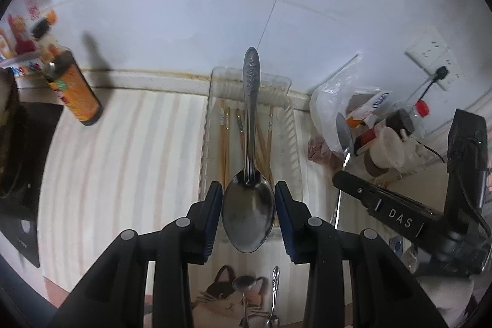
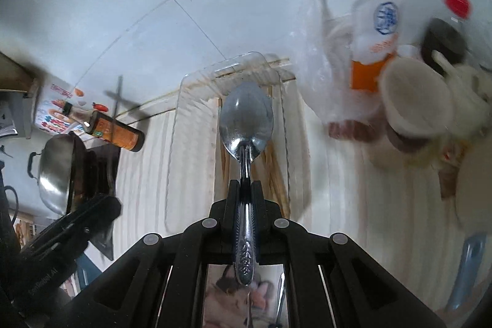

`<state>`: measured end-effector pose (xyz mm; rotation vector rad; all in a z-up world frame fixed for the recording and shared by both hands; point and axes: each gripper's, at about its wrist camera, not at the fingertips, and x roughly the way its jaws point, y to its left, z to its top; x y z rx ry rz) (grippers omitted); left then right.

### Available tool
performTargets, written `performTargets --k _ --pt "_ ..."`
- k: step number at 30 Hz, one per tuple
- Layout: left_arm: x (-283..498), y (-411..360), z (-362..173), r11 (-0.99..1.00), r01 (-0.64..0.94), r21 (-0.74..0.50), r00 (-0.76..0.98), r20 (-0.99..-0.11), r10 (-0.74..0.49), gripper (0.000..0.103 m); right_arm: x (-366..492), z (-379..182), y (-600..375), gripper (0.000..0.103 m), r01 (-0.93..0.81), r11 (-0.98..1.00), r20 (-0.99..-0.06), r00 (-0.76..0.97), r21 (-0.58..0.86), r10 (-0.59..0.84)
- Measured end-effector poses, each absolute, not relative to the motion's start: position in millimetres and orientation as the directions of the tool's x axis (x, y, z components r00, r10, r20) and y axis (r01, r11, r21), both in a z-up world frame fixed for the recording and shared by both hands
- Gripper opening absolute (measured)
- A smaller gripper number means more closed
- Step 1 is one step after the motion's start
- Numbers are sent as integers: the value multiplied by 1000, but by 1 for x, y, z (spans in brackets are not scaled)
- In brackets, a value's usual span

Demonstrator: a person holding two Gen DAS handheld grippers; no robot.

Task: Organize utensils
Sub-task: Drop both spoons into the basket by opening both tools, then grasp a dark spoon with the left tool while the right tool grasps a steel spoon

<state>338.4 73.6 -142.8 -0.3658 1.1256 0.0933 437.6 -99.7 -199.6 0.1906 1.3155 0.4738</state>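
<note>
My left gripper (image 1: 248, 189) is shut on the bowl of a large steel spoon (image 1: 249, 199), whose patterned handle points away over a clear plastic tray (image 1: 292, 140). Several wooden chopsticks (image 1: 225, 143) lie in that tray. My right gripper (image 2: 245, 189) is shut on the handle of a second steel spoon (image 2: 246, 119), bowl forward above the same tray (image 2: 187, 119), which again holds chopsticks (image 2: 273, 174). The right gripper also shows at the right of the left wrist view (image 1: 339, 179), with its spoon's bowl (image 1: 343, 134). Two more spoons (image 1: 244, 285) lie on a cat-print mat below.
An orange bottle (image 1: 75, 91) stands left of the tray beside a black cooktop (image 1: 27, 162) with a steel wok (image 2: 57, 171). A plastic bag with cups and containers (image 1: 366, 125) sits to the right. A tiled wall with a socket (image 1: 433, 60) runs behind.
</note>
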Motion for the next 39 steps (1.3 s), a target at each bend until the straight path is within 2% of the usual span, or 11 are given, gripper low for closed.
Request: performTargets --k 4,7,9,15,18,26,33,34,35,36,39 --pt "358 76 -157 934 -274 -229 391 -914 -109 33 457 -219 -86 8 -225 897 -901 130 380 414" --pt "354 79 -158 935 -282 -214 399 -913 -88 33 460 -223 -88 25 -223 894 -897 128 389 423" --pt "341 82 -157 934 -305 -188 407 -912 -50 40 453 -221 -99 25 -215 896 -894 148 388 423" --pt "283 89 -161 926 -375 -29 423 -895 143 78 403 -213 -133 27 -211 926 -917 185 314 353" --pt "248 90 -174 918 -395 38 424 -879 218 102 366 -222 -146 34 -207 939 -939 153 275 308" --pt "180 96 -260 904 -396 161 234 -934 269 103 273 -295 -147 36 -172 953 -968 -67 249 241" --pt "148 94 -311 894 -394 213 100 -957 272 103 246 -328 -106 36 -253 959 -991 -79 125 108" --pt "148 93 -312 896 -392 209 96 -959 265 103 242 -326 -99 33 -283 955 -996 -44 88 79" --pt "147 93 -312 898 -389 205 97 -961 261 103 240 -326 -95 15 -308 950 -999 -28 44 38" --pt "147 90 -311 902 -383 200 100 -962 255 103 239 -325 -95 7 -313 949 -1000 -13 21 18" --pt "152 78 -307 918 -359 166 119 -968 222 103 240 -322 -116 6 -293 956 -1000 -7 4 2"
